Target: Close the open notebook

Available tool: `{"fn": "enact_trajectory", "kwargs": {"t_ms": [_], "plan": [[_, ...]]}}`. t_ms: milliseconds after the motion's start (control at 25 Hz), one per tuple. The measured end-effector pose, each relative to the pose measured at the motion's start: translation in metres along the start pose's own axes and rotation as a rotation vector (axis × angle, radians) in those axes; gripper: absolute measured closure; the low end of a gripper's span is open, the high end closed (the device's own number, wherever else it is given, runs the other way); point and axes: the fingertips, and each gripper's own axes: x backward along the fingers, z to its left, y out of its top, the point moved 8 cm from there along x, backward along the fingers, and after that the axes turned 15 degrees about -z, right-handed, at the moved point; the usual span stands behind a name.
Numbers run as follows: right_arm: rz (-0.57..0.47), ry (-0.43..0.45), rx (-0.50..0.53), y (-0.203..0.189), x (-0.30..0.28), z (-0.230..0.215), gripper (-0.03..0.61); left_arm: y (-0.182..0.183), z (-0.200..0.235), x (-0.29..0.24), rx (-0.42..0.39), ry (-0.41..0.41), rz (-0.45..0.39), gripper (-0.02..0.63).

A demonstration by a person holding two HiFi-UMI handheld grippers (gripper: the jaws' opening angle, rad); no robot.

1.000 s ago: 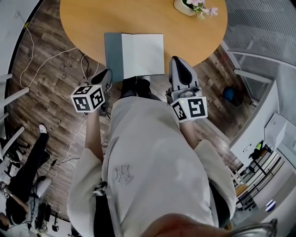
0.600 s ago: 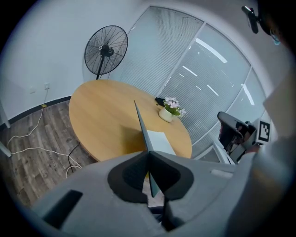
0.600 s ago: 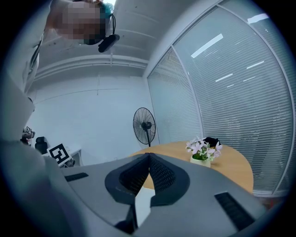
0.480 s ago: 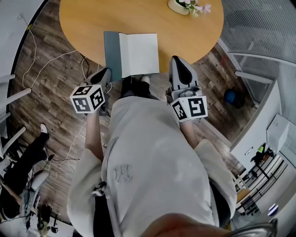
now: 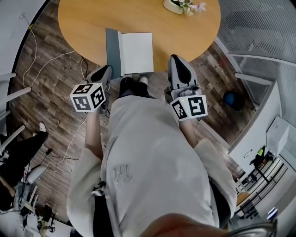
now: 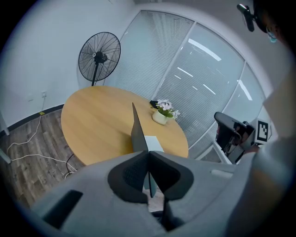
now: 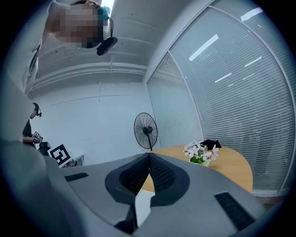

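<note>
Your left gripper (image 6: 149, 153) has its jaws grasping the near edge of the notebook (image 5: 136, 52) cover (image 6: 137, 132), upright over the desk (image 5: 83, 28); your right gripper (image 7: 149, 156), jaws clenched empty, sits just right of the pages

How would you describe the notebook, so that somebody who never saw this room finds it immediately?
Look at the round wooden table; the notebook lies open at its near edge. It is the only flat, rectangular thing there: white pages, with a grey-blue cover standing up on the left, unlike the small flower pot at the far edge.
</note>
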Motion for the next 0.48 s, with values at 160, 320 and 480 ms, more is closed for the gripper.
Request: {"fn": "enact_trajectory", "kwargs": {"t_ms": [160,320,480], "plan": [[-0.007,0.026,0.006,0.004,0.007,-0.006,0.584,-0.001,-0.012,-0.002,-0.019,0.001,-0.016,0.591],[-0.002,0.047,0.025,0.005,0.016,-0.013,0.584,-0.003,-0.025,-0.007,-0.04,-0.002,-0.03,0.591],[-0.011,0.047,0.036,0.008,0.023,-0.022,0.584,-0.005,-0.036,-0.014,-0.047,-0.015,-0.04,0.591]]}}
